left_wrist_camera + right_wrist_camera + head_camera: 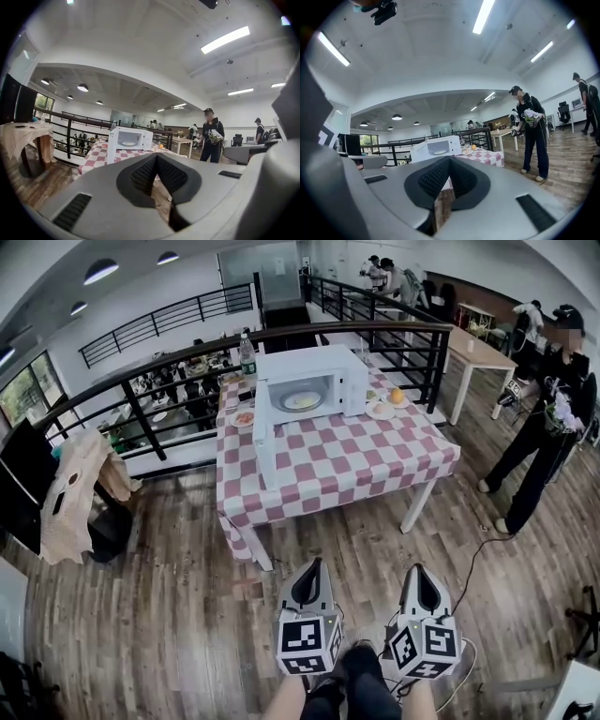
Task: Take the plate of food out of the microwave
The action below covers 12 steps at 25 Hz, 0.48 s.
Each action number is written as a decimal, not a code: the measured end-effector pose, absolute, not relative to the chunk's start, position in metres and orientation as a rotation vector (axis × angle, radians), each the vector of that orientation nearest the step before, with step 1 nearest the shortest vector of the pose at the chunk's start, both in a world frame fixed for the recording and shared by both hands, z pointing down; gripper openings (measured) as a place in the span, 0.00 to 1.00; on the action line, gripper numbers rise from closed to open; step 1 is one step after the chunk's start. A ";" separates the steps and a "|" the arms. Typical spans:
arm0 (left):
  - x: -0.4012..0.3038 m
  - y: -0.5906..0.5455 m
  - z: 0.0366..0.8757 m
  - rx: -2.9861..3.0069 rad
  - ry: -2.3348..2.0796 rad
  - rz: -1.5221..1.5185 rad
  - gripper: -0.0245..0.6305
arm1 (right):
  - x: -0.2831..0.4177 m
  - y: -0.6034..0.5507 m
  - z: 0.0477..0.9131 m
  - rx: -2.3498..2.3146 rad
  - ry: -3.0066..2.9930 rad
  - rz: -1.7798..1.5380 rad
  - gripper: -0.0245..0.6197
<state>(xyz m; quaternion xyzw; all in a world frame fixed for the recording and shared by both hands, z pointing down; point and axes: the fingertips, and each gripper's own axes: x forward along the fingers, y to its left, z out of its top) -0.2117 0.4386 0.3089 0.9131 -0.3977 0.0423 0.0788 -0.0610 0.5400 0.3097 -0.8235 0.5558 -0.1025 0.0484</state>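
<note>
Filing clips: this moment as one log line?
position: short of table | microwave: door open | plate: inside | left gripper: shut, empty | right gripper: shut, empty

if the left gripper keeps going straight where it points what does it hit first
Likely the near edge of the checkered table, in front of the open microwave. Nothing stands between it and the left gripper, though depth is unclear.

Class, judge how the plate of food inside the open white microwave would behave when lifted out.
The round pale plate of food looks stiff and shallow, so its food could slide if tilted. It appears smooth, so it is probably slippery and breakable.
</note>
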 end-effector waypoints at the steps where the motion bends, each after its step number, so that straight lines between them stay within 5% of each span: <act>1: -0.206 0.434 0.309 2.730 -1.198 0.128 0.06 | -0.054 0.535 0.309 -2.507 1.697 -0.310 0.03; 12: -0.132 0.366 0.306 2.692 -1.298 0.110 0.06 | 0.034 0.455 0.306 -2.450 1.760 -0.327 0.03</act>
